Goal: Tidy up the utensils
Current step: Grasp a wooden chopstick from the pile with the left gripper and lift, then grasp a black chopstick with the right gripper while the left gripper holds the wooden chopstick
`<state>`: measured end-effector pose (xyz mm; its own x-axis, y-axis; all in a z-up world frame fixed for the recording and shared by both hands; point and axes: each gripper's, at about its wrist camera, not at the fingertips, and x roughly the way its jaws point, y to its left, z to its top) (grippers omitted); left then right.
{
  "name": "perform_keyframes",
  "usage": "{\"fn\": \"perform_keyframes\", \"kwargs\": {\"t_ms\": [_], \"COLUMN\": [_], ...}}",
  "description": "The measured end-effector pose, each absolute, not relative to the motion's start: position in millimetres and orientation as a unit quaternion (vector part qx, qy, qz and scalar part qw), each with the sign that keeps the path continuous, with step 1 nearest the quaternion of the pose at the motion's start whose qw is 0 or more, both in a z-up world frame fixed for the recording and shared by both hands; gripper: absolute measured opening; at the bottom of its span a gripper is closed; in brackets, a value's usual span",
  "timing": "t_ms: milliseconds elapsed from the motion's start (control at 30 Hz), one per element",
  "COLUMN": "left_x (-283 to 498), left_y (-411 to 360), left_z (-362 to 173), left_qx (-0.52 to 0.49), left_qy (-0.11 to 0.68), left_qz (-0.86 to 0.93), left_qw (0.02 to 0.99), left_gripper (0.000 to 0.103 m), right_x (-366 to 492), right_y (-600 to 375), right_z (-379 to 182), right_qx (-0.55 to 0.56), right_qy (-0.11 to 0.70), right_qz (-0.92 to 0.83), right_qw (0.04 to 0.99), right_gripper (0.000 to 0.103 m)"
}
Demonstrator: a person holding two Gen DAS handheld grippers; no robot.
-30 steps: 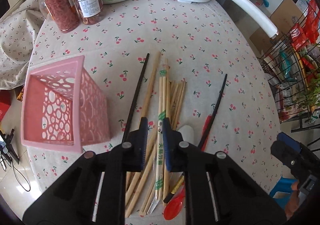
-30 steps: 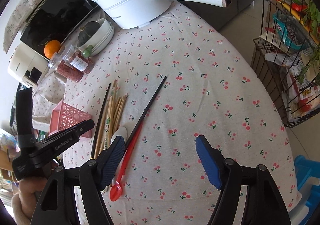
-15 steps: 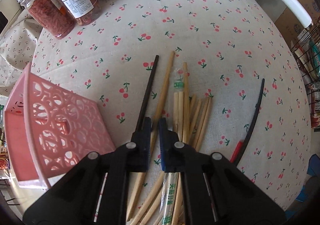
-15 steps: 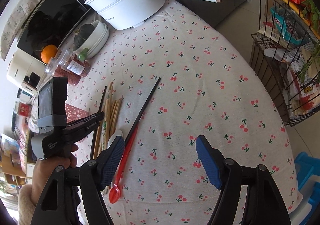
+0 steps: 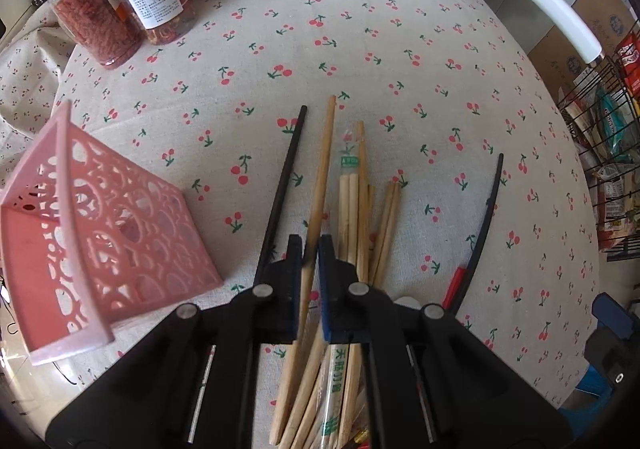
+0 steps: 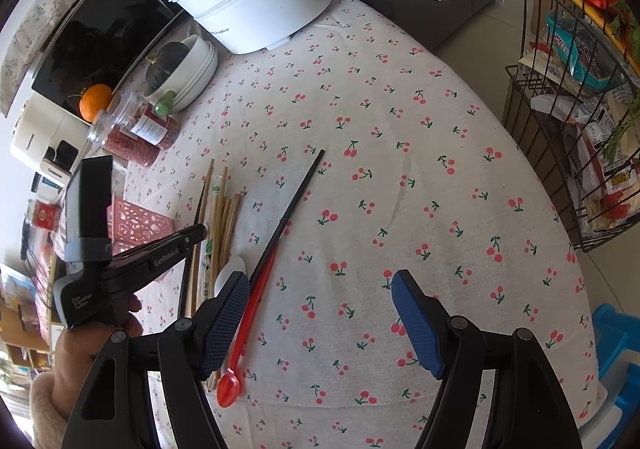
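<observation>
My left gripper (image 5: 310, 245) is shut on one long wooden chopstick (image 5: 324, 165), which runs up between the jaws from the pile of wooden chopsticks (image 5: 360, 217). A black chopstick (image 5: 280, 189) lies just left of it. To the left, a pink perforated basket (image 5: 100, 233) lies on its side. In the right wrist view, my right gripper (image 6: 318, 277) hovers open and holds nothing. A red spoon (image 6: 244, 329) and a second black chopstick (image 6: 292, 205) lie by its left finger. The left gripper (image 6: 196, 233) shows there in a person's hand.
Two jars (image 5: 120, 13) of dried red food stand at the back left, beside stacked white bowls (image 6: 196, 69). A white electric pot (image 6: 256, 9) with a long handle sits at the far edge. A wire rack (image 6: 568, 109) of packets stands off the table's right side.
The left gripper has come down closer over the chopstick pile, and its jaws have closed onto the long wooden chopstick. The right gripper has kept still.
</observation>
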<state>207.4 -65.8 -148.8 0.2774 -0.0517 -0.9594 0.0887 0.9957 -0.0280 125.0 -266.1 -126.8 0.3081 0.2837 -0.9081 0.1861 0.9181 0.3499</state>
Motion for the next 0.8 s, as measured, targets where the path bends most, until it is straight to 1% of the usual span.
{"fn": "perform_keyframes", "kwargs": {"t_ms": [300, 367, 467, 533, 567, 633, 733, 800], "left_x": [138, 119, 95, 84, 81, 75, 70, 69], "left_y": [-43, -30, -6, 10, 17, 28, 37, 47], "left_z": [-57, -39, -21, -15, -14, -8, -5, -5], "left_qx": [-0.002, -0.023, -0.055, -0.068, -0.076, -0.080, -0.067, -0.075], "left_qy": [0.488, 0.464, 0.423, 0.402, 0.397, 0.388, 0.373, 0.372], "left_qz": [-0.097, -0.105, -0.100, -0.088, -0.086, -0.086, -0.074, -0.074], "left_qw": [0.867, 0.879, 0.899, 0.909, 0.911, 0.914, 0.922, 0.922], "left_gripper": [0.008, 0.007, 0.007, 0.007, 0.007, 0.007, 0.007, 0.007], "right_x": [126, 126, 129, 136, 140, 152, 172, 185], "right_y": [-251, -241, -220, -203, -194, -178, -153, -136], "right_z": [-124, -123, -122, -124, -125, -128, -135, -142], "right_qx": [0.199, 0.199, 0.199, 0.203, 0.207, 0.214, 0.217, 0.210], "right_qy": [0.581, 0.579, 0.575, 0.575, 0.575, 0.576, 0.577, 0.581], "right_qz": [0.053, 0.069, 0.100, 0.121, 0.128, 0.135, 0.141, 0.142], "right_qw": [0.787, 0.788, 0.787, 0.784, 0.781, 0.777, 0.775, 0.774], "right_gripper": [0.075, 0.074, 0.067, 0.053, 0.049, 0.033, 0.024, 0.022]}}
